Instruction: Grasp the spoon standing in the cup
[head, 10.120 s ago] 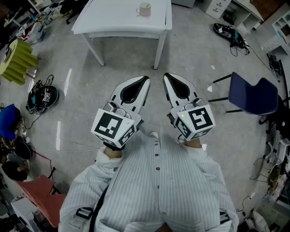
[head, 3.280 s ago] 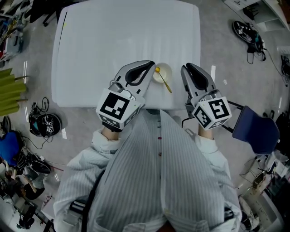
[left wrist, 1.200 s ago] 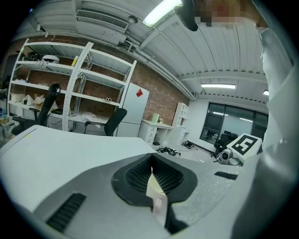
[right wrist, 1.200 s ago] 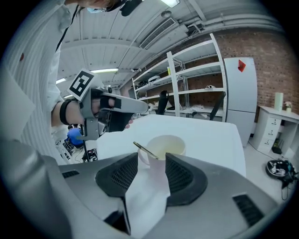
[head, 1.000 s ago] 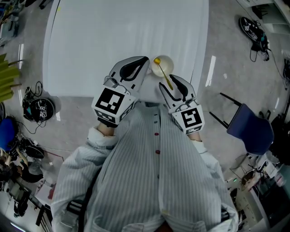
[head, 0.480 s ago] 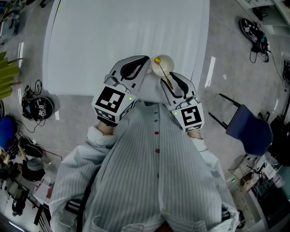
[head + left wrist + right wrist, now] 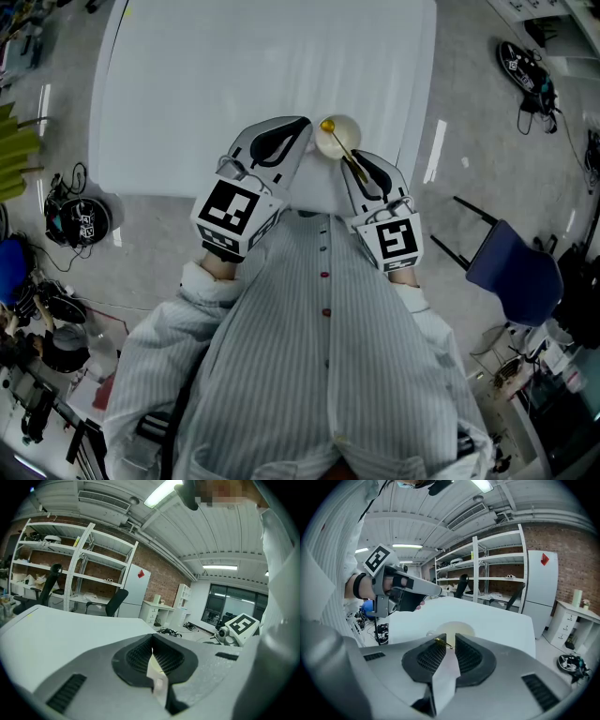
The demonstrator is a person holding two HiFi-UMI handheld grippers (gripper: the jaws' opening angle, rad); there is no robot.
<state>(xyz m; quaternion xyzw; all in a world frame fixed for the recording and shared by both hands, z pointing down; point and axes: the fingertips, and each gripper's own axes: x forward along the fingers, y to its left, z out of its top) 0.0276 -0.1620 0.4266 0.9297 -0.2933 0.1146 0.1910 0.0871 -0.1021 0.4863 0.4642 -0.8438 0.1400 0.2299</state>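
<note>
At the table's [image 7: 187, 75] near edge, my right gripper's [image 7: 356, 161] 2 jaws have just been closing around the spoon [image 7: 337, 142] handle in the cup [image 7: 352, 131] — a narrow gap shows; left gripper [image 7: 296, 126] closed, empty.

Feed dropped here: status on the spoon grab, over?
Left gripper shut, empty. Right gripper just closing round spoon handle, not clamped. Cup upright, nothing blocking.

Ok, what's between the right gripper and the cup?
Head view: only the spoon's handle, from the cup into the right gripper, whose jaws have just been closing around it.

Right tool [image 7: 447, 638] has just been closing around spoon [image 7: 336, 141].
</note>
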